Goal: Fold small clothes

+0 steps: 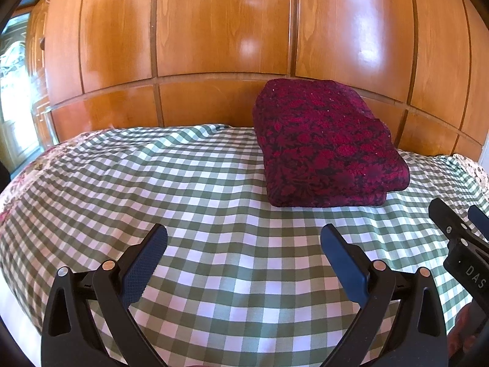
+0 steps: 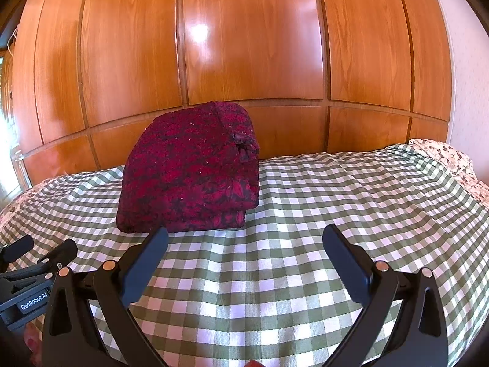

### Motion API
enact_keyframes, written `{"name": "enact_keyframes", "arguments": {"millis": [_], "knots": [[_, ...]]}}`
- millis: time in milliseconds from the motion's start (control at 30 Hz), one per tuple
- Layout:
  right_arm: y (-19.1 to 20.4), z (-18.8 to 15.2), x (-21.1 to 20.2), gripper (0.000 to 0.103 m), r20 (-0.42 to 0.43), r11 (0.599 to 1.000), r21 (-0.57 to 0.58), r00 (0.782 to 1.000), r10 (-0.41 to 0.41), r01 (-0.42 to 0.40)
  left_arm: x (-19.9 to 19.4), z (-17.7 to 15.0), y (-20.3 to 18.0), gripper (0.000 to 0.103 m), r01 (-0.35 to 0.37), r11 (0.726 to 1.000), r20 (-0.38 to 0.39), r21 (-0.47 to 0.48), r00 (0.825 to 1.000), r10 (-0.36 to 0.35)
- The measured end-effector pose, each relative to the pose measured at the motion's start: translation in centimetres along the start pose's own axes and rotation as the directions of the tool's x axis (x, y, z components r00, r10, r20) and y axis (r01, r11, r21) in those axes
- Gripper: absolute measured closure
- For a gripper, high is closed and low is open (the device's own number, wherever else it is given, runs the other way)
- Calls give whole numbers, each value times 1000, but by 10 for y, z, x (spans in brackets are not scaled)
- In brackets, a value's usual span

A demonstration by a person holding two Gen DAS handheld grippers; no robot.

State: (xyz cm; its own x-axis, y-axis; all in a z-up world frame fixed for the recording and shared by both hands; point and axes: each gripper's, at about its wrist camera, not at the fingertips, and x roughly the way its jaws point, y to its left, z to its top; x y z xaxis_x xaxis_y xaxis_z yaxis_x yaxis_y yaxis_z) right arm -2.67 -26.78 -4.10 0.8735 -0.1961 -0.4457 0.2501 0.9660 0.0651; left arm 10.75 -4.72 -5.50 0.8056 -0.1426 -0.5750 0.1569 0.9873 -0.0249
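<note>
A dark red floral garment lies folded into a thick block on the green-and-white checked bed cover. In the right wrist view the folded garment sits just beyond the left fingertip. My left gripper is open and empty, a short way in front of and left of the garment. My right gripper is open and empty, just in front of the garment. The right gripper also shows at the right edge of the left wrist view. The left gripper shows at the left edge of the right wrist view.
A glossy wooden panelled wall rises straight behind the bed. A window is at the far left. A floral sheet shows at the bed's right corner, beside a pale wall.
</note>
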Motion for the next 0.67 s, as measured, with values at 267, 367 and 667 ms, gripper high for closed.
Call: {"name": "enact_keyframes", "arguments": {"millis": [267,367,667], "knots": [[-1,0,2,2,-2,1000,4,1000,-1,1,1,-1,-2,4,3,1000,3,-23,1000,-3],[-3,-2,4,2,-11,1000,13,1000,-1,1,3,-1,-3,4,1,1000,-12,-16,1000,-1],[-7,-3,7,2,-21,1000,26,1000,-1,2,20,-3,5,4,26,997,-106,-77,994,-34]]}}
